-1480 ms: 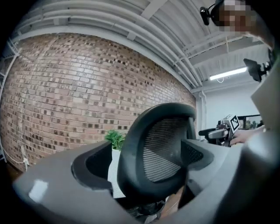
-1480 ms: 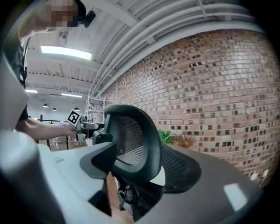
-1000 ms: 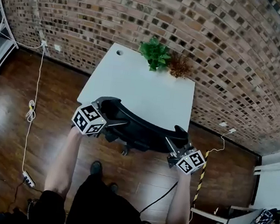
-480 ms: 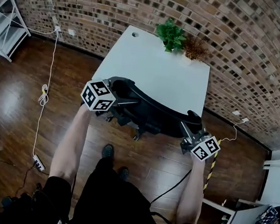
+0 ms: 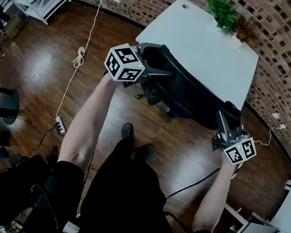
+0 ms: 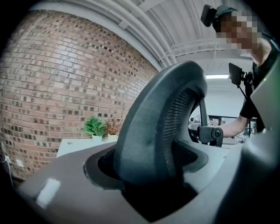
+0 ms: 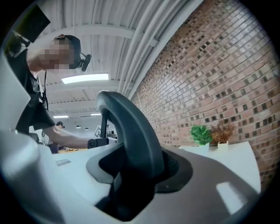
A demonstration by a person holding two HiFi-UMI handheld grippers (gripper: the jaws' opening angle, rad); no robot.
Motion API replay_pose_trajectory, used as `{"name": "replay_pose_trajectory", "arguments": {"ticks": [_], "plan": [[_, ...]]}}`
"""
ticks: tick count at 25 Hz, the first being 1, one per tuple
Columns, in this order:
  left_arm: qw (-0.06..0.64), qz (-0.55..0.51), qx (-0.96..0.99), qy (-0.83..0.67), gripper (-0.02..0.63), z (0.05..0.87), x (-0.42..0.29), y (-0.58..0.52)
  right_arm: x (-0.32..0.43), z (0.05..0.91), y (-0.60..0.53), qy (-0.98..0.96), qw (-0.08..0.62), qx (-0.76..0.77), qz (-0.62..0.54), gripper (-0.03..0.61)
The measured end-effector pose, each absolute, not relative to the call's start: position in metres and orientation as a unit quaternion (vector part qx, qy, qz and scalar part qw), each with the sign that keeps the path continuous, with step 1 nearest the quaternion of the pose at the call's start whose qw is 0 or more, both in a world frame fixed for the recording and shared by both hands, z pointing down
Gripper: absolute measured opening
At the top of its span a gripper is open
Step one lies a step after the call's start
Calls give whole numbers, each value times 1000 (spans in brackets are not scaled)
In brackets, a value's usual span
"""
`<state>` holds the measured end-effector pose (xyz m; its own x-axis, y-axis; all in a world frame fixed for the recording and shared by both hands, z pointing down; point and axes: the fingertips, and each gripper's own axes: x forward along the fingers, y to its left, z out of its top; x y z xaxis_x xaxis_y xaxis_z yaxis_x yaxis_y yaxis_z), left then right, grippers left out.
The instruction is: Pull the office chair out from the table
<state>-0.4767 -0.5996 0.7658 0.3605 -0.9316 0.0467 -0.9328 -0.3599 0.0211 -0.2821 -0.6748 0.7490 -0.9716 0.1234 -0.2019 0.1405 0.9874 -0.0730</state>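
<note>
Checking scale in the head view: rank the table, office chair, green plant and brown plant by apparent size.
1. table, clearly largest
2. office chair
3. green plant
4. brown plant, only slightly smaller; these two look nearly alike

One office chair (image 5: 189, 95), one table (image 5: 206, 44), two grippers — left gripper (image 5: 161, 73), right gripper (image 5: 223, 122) — and two potted plants (image 5: 223, 12) (image 5: 244, 29).

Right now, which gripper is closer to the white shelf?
Left. The left gripper, jaws just eased wider, holds the back of the office chair on the side toward the white shelf; the right gripper, jaws just tightening, holds its far end.
</note>
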Motion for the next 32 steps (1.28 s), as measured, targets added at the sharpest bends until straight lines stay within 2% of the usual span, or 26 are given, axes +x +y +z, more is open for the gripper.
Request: {"name": "replay_pose_trajectory", "arguments": {"ticks": [5,11,15,21,32], "plan": [[54,11,832,-552,460,792,-423,-569,-237,769,-646,993,90,65,-43,190],[91,2,832,-547,436,740,-352,-502,-174,723,-598,994,75,52,-58,204],[94,4,834,-543,423,724,-353,-455,-176,723,-562,993,80,50,-66,204],[73,5,831,-551,414,690,-317,-301,-136,711,-417,993,92,44,-52,210],[46,4,840,-541,428,718,-309,-302,-120,739,-396,994,97,27,-50,204]]}}
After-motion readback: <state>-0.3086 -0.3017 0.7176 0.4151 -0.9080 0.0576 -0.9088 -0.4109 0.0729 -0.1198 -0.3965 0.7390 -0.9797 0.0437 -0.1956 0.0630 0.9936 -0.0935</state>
